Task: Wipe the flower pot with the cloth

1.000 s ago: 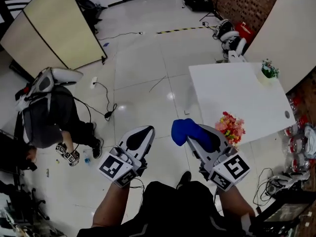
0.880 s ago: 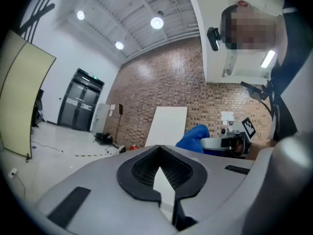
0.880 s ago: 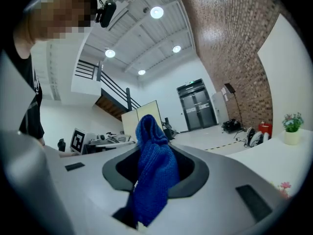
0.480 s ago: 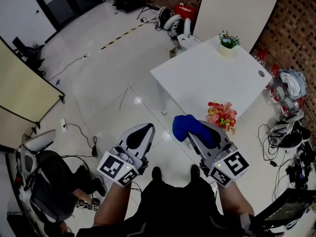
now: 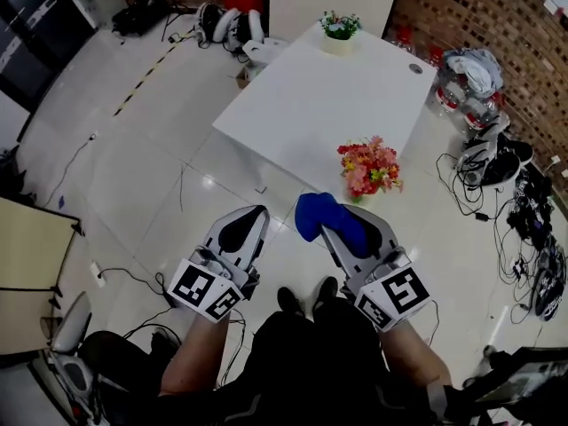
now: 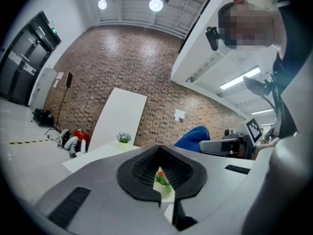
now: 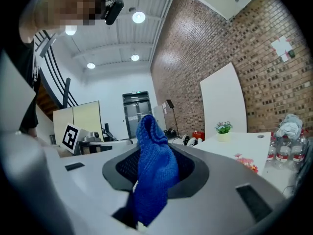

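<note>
1. My left claw (image 5: 251, 214) is closed on nothing and hangs over the floor. Unless it braces the pot, one-sided wiping may shove the pot along.
2. The cloth (image 5: 317, 217) is pinched in my right claw (image 5: 342, 233), bunched up past the tips. Rubbing could drag it out of so small a bite.
3. The flower pot (image 5: 367, 170) stands at the near corner of the table (image 5: 319, 105), well apart from both claws. A hard push could tip it off the edge or crush the blooms.
4. A second, green plant (image 5: 339, 27) sits at the far corner, so I could pick the wrong pot.
</note>
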